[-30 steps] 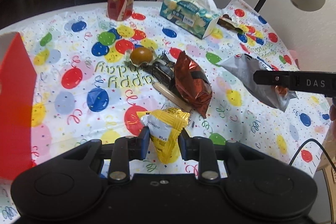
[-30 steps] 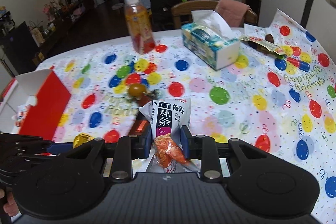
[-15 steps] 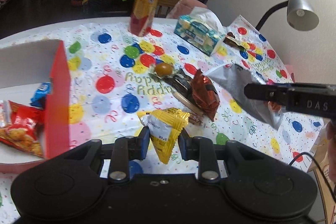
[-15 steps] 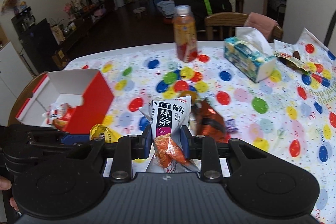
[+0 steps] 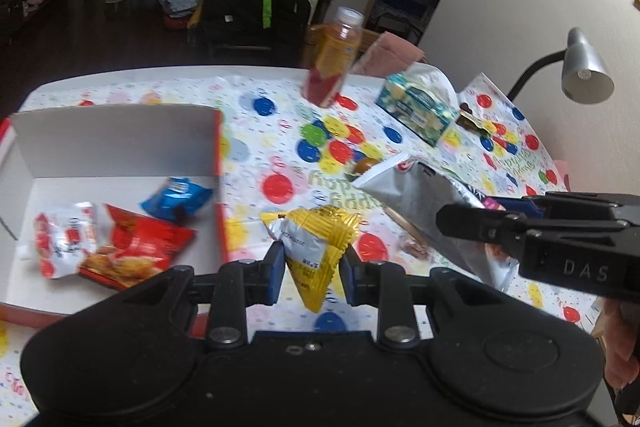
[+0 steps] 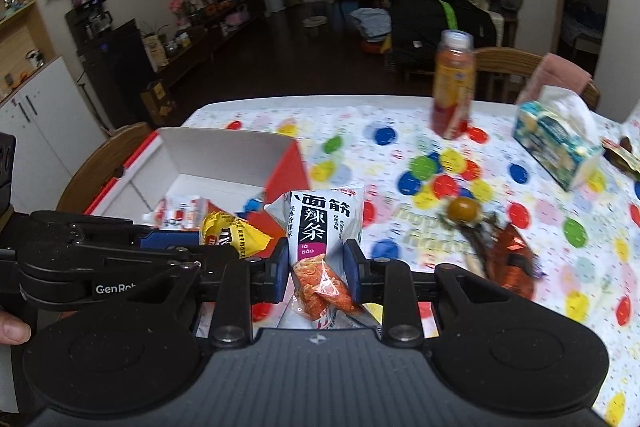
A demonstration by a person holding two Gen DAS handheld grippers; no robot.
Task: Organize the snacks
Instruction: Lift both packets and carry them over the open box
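My left gripper (image 5: pixel 311 275) is shut on a yellow snack packet (image 5: pixel 316 247) and holds it above the table, just right of the red and white box (image 5: pixel 116 143). The box holds a blue packet (image 5: pixel 176 193), a red packet (image 5: pixel 136 251) and a white-red packet (image 5: pixel 64 239). My right gripper (image 6: pixel 317 277) is shut on a white latiao packet (image 6: pixel 322 239), held in the air to the right of the left gripper; the packet also shows in the left wrist view (image 5: pixel 432 211). The box (image 6: pixel 224 159) lies ahead and to the left in the right wrist view.
On the balloon-print tablecloth (image 6: pixel 560 195) lie an orange-brown foil packet (image 6: pixel 516 263), a round brown snack (image 6: pixel 462 209) and a dark wrapper. A juice bottle (image 6: pixel 452 87) and a tissue box (image 6: pixel 556 143) stand at the back. A desk lamp (image 5: pixel 586 67) stands at the right.
Both grippers have risen and swung left toward the box, each still holding its packet. The box and its contents have come fully into view.
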